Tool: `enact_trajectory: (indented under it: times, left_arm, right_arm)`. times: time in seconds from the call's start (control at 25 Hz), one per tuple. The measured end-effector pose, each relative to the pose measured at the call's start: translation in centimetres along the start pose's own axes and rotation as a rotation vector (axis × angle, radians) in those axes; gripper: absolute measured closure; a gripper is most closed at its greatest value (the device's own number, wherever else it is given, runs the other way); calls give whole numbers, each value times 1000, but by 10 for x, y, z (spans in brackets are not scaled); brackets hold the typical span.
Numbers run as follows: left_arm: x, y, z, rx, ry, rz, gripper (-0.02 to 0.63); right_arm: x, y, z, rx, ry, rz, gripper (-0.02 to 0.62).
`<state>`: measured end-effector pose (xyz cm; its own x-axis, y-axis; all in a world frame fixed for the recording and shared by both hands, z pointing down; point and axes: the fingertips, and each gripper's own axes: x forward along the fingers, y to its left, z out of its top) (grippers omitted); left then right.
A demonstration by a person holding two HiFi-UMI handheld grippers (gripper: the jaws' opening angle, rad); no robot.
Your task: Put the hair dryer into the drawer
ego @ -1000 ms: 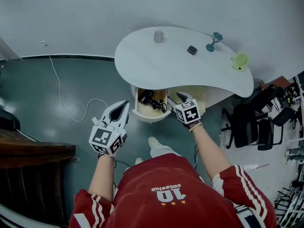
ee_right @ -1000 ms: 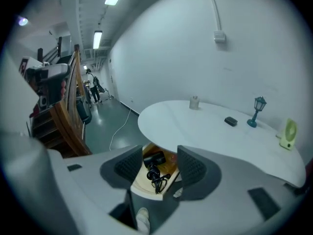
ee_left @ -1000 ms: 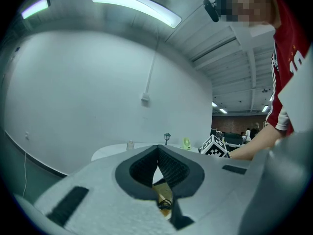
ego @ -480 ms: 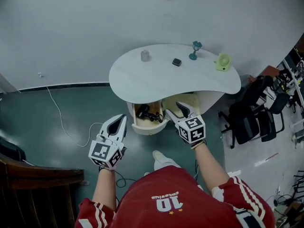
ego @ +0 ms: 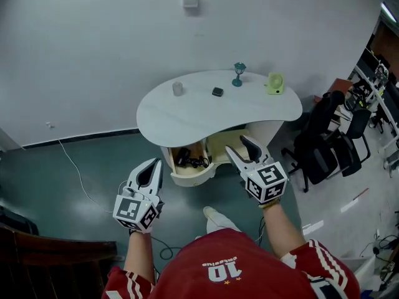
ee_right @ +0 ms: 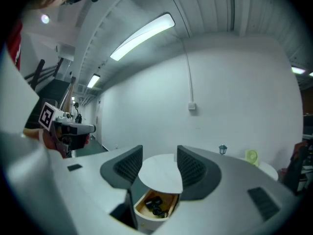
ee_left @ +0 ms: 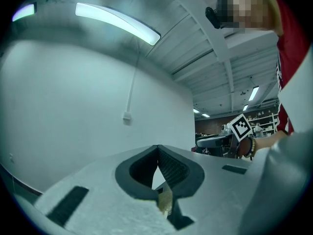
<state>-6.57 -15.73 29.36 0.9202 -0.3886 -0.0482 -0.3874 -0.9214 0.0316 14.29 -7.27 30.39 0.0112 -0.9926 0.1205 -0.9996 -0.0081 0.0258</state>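
The black hair dryer (ego: 187, 160) lies with its cord inside the open wooden drawer (ego: 198, 175) under the white curved table (ego: 187, 114). In the right gripper view the hair dryer (ee_right: 156, 204) shows in the drawer (ee_right: 142, 214) between the jaws, well ahead of them. My right gripper (ego: 239, 147) is open and empty, held just right of the drawer front. My left gripper (ego: 154, 165) hangs left of the drawer, apart from it, shut on nothing; in its own view the left gripper (ee_left: 157, 149) has its pads meeting at the tip.
On the tabletop stand a grey cup (ego: 177, 88), a small black box (ego: 217, 92), a teal lantern figure (ego: 239, 73) and a green fan (ego: 275, 83). Black office chairs (ego: 327, 142) crowd the right. A white cable (ego: 78, 173) trails over the green floor at left.
The view has drawn back from the table. Both grippers have pulled away from the drawer, the right one moving right and back; the hair dryer stays in the drawer.
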Motion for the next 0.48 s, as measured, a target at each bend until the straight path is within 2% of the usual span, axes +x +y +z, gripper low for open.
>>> enact_trajectory:
  times: [0.48]
  left_arm:
    - [-14,-26,51,52,-71,-30,600]
  right_arm:
    - [-78,-9,59,-55,-112,-131,400]
